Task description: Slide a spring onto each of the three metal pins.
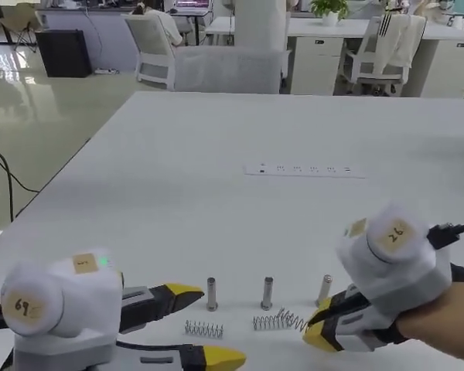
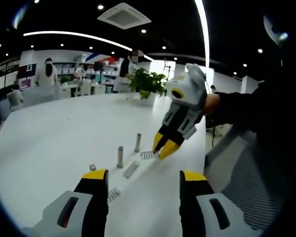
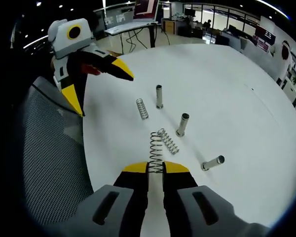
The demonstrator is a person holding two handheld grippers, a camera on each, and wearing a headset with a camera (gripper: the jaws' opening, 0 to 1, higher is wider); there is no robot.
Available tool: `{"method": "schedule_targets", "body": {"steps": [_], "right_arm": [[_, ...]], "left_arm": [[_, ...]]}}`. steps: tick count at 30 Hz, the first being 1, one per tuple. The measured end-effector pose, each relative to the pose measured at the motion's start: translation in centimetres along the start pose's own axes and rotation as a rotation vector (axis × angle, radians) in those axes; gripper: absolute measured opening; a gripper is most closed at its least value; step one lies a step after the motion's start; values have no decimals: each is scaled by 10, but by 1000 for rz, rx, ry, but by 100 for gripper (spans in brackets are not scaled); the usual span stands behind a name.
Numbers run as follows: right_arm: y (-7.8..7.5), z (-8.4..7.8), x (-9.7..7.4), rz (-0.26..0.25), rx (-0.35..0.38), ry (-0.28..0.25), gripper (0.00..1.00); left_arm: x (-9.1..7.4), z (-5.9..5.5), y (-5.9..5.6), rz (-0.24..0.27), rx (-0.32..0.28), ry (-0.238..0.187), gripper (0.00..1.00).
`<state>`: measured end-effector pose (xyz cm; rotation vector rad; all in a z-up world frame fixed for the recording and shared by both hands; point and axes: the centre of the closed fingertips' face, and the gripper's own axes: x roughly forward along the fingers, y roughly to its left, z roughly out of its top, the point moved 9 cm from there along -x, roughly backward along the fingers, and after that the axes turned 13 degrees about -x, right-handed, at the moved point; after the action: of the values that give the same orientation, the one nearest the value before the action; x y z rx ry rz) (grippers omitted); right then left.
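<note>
Three metal pins (image 1: pixel 267 293) stand in a row near the front edge of the white desk (image 1: pixel 216 193). There are three springs too: one (image 1: pixel 203 329) lies by the tips of the left tongs (image 2: pixel 143 176), whose jaws are wide apart, one (image 1: pixel 271 321) lies loose before the middle pin, and one (image 3: pixel 156 148) is clamped at its end by the right tongs (image 3: pixel 156 169). Beyond the pins, open desk runs up to a socket strip (image 1: pixel 305 169).

Open-plan office: white desks (image 1: pixel 356 31), mesh chairs (image 1: pixel 151 50), monitor (image 1: pixel 192 5), potted plant (image 1: pixel 329 9), glossy floor (image 1: pixel 39 104).
</note>
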<state>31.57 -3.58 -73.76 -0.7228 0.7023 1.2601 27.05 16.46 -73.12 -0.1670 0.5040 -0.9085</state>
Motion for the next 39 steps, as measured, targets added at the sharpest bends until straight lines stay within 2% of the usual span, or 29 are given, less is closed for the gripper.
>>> {"method": "schedule_targets", "body": {"steps": [11,15,21,33,39], "right_arm": [[14,17,-3,101,-128,-18,8],[20,21,-2,144,-173,-33,8],[28,27,-4,193,-235,-70,8],[38,32,-6,240,-361,-85,8],[42,32,-6,255,-432,-77,7]], "left_arm": [[7,-4,-9,-52,34,35,44],[9,-5,-13,-84,49,46,35],[11,-8,-20,-128,70,71,28],[13,-12,-29,-192,92,104,16],[13,-14,-32,-216,101,118,10]]}}
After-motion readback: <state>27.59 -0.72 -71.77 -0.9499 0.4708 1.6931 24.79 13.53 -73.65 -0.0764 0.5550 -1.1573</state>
